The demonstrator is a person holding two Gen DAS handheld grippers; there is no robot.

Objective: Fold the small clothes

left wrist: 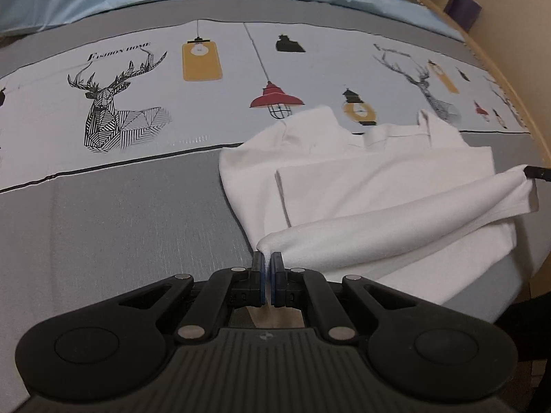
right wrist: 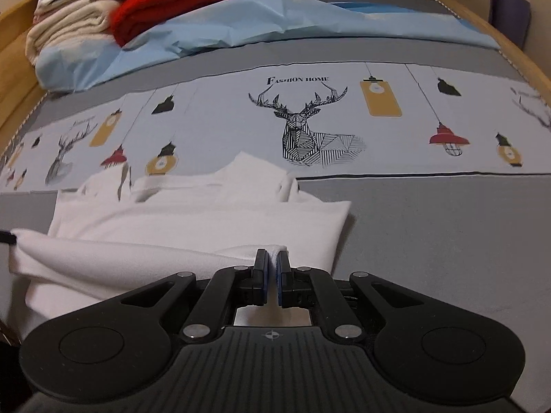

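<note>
A small white garment [left wrist: 378, 186] lies partly folded on the bed cover, its collar end toward the printed band. My left gripper [left wrist: 267, 258] is shut on one corner of its near hem, and the hem stretches taut to the right as a raised roll. At the roll's far end the other gripper's dark tip [left wrist: 537, 172] shows. In the right wrist view the white garment [right wrist: 193, 216] fills the lower left, and my right gripper [right wrist: 273, 256] is shut on the hem's other corner. The left gripper's tip [right wrist: 7, 237] peeks in at the left edge.
The grey bed cover [right wrist: 447, 241] carries a pale band printed with deer and lamps [right wrist: 310, 127]. A light blue sheet [right wrist: 241, 24] lies bunched behind it, with a pile of red and white clothes [right wrist: 137, 3] at the back left. A wooden bed frame [left wrist: 499, 51] edges the right side.
</note>
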